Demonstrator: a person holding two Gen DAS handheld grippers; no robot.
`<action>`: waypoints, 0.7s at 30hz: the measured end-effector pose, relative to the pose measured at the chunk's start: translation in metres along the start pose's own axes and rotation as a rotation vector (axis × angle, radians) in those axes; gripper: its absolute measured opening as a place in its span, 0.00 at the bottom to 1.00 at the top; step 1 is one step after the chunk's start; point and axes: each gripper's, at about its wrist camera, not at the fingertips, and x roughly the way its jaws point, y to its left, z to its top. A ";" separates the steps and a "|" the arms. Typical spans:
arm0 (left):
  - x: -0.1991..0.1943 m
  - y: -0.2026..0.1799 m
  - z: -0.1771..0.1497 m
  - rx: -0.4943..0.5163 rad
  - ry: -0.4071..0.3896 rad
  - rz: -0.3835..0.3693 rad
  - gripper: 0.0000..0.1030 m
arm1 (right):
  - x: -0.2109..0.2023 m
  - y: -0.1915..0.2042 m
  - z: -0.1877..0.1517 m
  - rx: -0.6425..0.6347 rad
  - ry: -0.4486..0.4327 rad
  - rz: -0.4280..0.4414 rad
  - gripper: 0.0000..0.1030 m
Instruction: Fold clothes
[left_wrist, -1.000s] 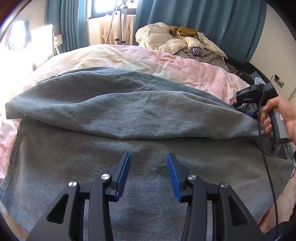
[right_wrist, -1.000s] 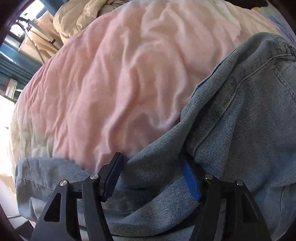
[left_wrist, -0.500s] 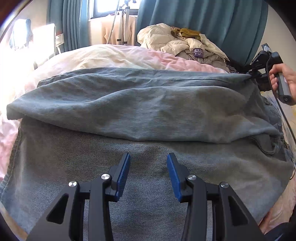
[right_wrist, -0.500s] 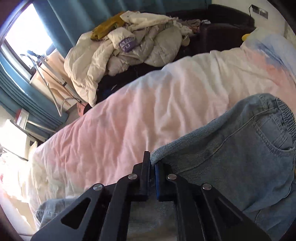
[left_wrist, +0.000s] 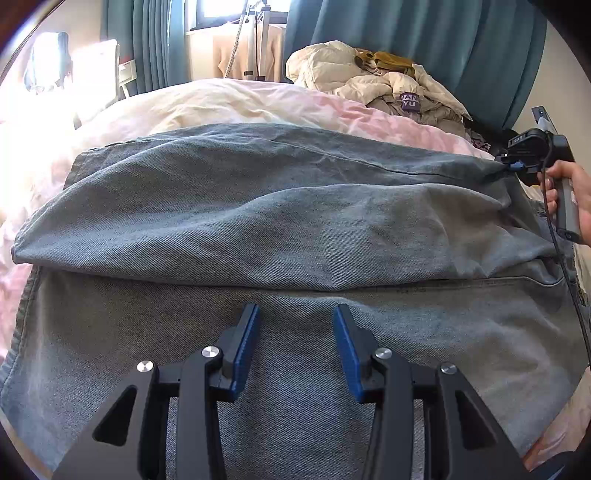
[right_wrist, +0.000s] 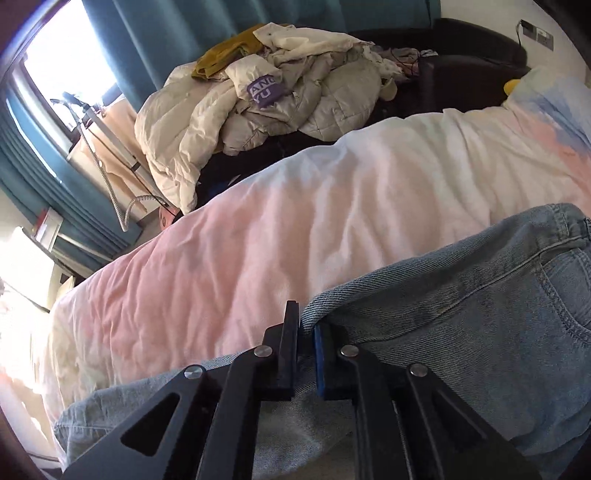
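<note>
A pair of light blue jeans (left_wrist: 295, 221) lies across the pink and white duvet (left_wrist: 240, 99), folded lengthwise with one leg over the other. My left gripper (left_wrist: 295, 332) hovers open over the near leg with nothing between its fingers. At the right end, a hand (left_wrist: 569, 195) holds my right gripper (left_wrist: 517, 164), which pinches the far edge of the jeans and holds it raised and taut. In the right wrist view the denim edge (right_wrist: 480, 314) sits between the nearly closed pads of the right gripper (right_wrist: 306, 325); its jaws are opening slightly, with the cloth still pressed between them.
A heap of cream and grey jackets (left_wrist: 388, 85) lies beyond the bed, in front of teal curtains (left_wrist: 443, 44). A clothes steamer stand (right_wrist: 103, 155) stands by the window. Bare duvet (right_wrist: 295, 221) stretches past the jeans' far edge.
My right gripper went from open around the denim to shut on its edge, then lifted it and drew the far fold taut to the right. My left gripper stayed still.
</note>
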 end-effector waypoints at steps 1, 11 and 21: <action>0.000 0.000 0.001 -0.001 -0.001 -0.001 0.41 | -0.005 0.000 -0.003 -0.028 0.003 0.016 0.17; -0.018 0.002 0.003 -0.021 -0.029 -0.005 0.41 | -0.106 -0.031 -0.065 -0.126 -0.168 -0.050 0.64; -0.051 0.011 -0.001 -0.056 -0.063 -0.004 0.41 | -0.126 -0.093 -0.150 0.104 -0.167 -0.129 0.63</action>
